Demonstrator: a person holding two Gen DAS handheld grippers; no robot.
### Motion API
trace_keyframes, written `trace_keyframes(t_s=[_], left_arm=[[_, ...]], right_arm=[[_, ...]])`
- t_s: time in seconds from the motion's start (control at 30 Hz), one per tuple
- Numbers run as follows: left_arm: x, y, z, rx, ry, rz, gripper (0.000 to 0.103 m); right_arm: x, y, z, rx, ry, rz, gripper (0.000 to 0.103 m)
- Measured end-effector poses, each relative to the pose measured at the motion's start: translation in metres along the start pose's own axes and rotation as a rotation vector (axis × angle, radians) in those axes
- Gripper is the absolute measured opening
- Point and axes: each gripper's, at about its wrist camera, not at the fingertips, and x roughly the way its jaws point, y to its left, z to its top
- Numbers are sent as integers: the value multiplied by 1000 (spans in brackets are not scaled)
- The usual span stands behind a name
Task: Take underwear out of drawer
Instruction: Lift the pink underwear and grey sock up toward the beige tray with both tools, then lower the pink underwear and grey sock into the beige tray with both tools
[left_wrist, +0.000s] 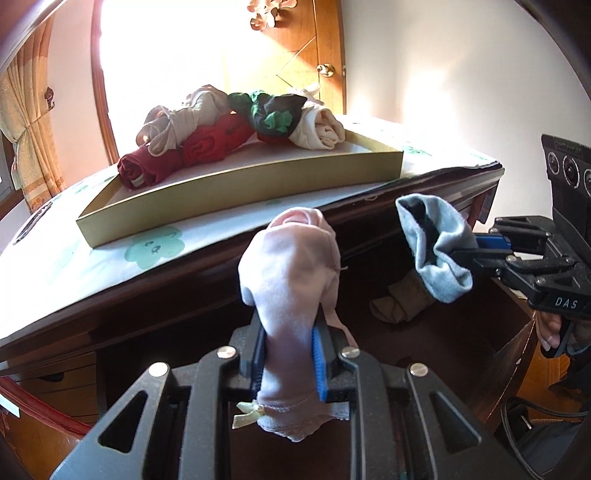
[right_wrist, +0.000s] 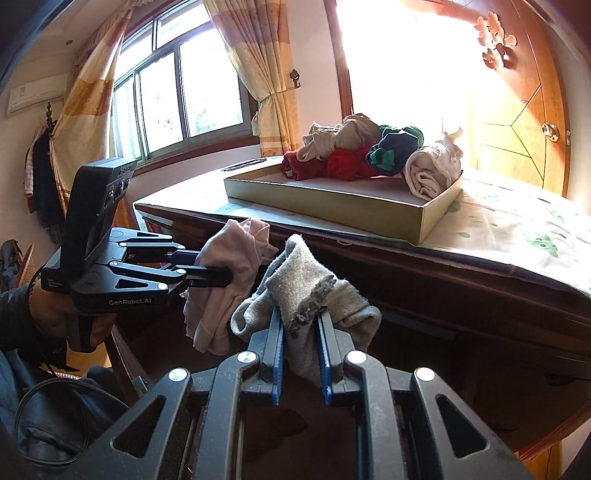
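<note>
Pink underwear (left_wrist: 291, 258) roll upright, lengthwise in left tool (left_wrist: 288, 354)

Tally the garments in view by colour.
Red shades: 2 (maroon roll, red roll)
Pale: 2 (beige garment, cream roll)
Green-and-dark bundle: 1
Pink garment, left hand-held gripper: 1
Grey garment, right hand-held gripper: 1
Brown garment in drawer: 1
Total: 8

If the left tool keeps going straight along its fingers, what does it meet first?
Likely the dark table's front edge, just below the cloth-covered top. The left tool is shut on the pink underwear, whose front end would touch first. The tray sits higher and farther back. Depth is uncertain in the fisheye view.
</note>
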Motion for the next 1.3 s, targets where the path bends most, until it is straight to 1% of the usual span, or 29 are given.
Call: trace_keyframes(t_s=[0.13, 0.23, 0.37, 0.6, 0.83, 0.97, 1.1, 1.3], left_arm=[[-9, 3, 8, 10, -19, 9, 19], [-16, 6, 16, 16, -37, 22, 19], [-23, 14, 26, 13, -60, 40, 19], [-31, 31, 46, 19, -86, 70, 19], [-34, 57, 74, 11, -110, 103, 19], [-30, 73, 87, -1, -105, 114, 19], [-26, 85, 100, -6, -106, 123, 19], [-27, 102, 124, -6, -126, 156, 19]], right_arm=[[2, 4, 3, -2, -4, 15, 18], [3, 7, 12, -4, -10, 20, 18], [1, 9, 31, -3, -35, 40, 18], [6, 13, 65, -23, -61, 50, 18], [23, 13, 103, -30, -68, 63, 18], [35, 9, 121, -13, -71, 65, 18], [47, 8, 134, -14, -63, 56, 18], [68, 4, 151, 3, -50, 56, 18]])
